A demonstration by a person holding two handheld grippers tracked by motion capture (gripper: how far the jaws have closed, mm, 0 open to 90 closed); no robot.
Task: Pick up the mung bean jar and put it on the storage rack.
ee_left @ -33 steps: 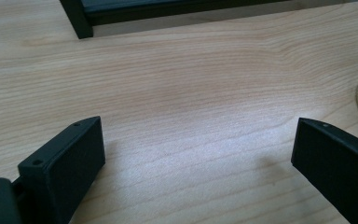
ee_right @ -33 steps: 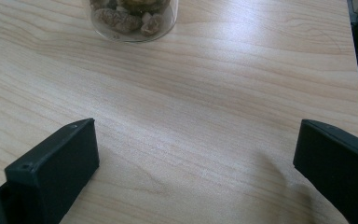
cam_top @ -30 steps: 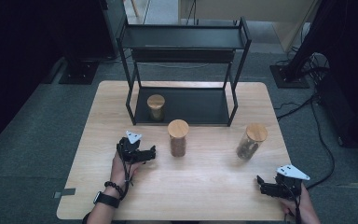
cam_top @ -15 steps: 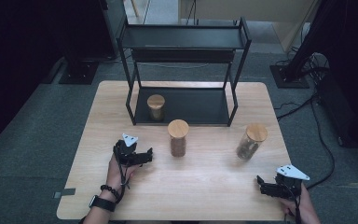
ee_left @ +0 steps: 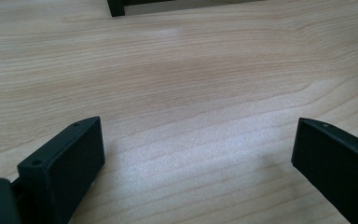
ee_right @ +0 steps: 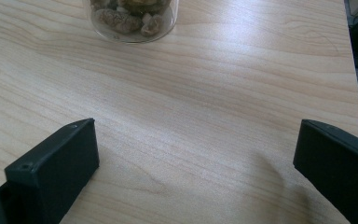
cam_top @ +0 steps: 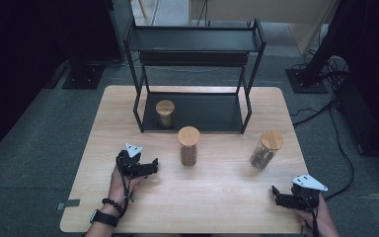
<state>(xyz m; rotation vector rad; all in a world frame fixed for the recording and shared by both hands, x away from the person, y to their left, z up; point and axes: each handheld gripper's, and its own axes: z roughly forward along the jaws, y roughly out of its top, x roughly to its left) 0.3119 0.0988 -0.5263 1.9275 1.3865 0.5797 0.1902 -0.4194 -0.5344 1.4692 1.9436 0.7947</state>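
Pale wood-grained surface (cam_top: 217, 192) carries a black metal rack (cam_top: 197, 44); three clear jars, tan wooden lids: middle jar (cam_top: 188, 146) brown-filled, right jar (cam_top: 265, 149) mottled brown. Fingers (ee_left: 63, 163) matte black.

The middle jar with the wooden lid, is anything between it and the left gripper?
No, nothing visible. Only bare table lies between the left gripper and the middle jar. Its fingers are open and empty.
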